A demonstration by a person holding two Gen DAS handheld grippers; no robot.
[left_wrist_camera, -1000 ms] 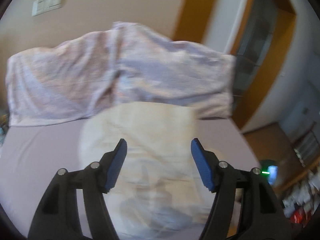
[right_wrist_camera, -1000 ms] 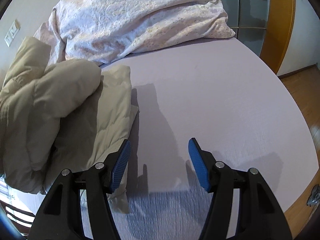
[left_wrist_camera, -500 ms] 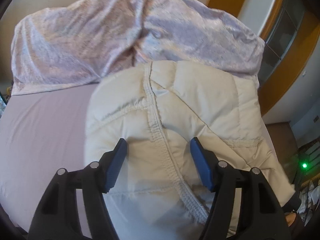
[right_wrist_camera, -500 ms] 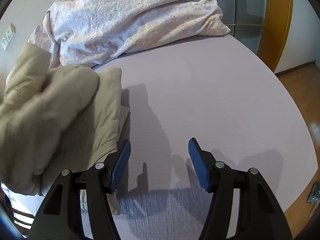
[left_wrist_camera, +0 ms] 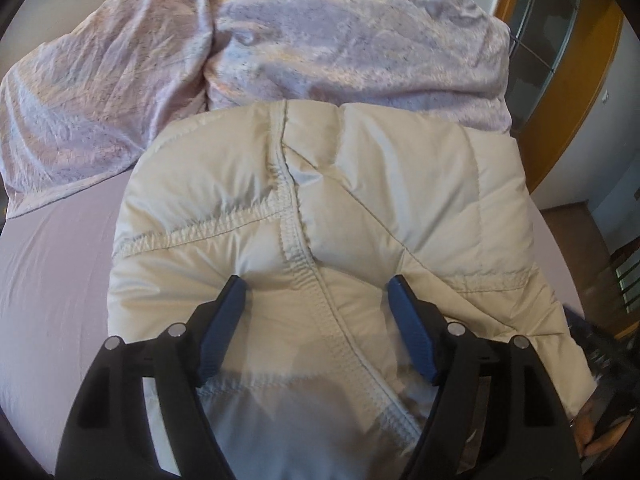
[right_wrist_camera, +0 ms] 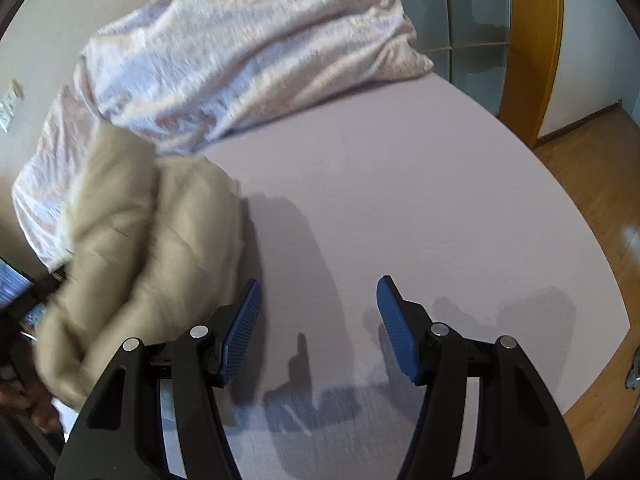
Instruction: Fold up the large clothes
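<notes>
jackets: 1 | duvets: 1 | beds: 1 | grippers: 2 | hands seen: 1

1. The jacket is quilted beige cloth with a faint sheen, puffy, its seams puckered.
2. The duvet is thin crinkled cloth, pale pink and finely speckled.
3. The bed sheet is smooth matt lilac cloth.
4. The gripper pads are blue and ribbed; the arms look like matt black plastic.
5. The floor is glossy wood.
</notes>
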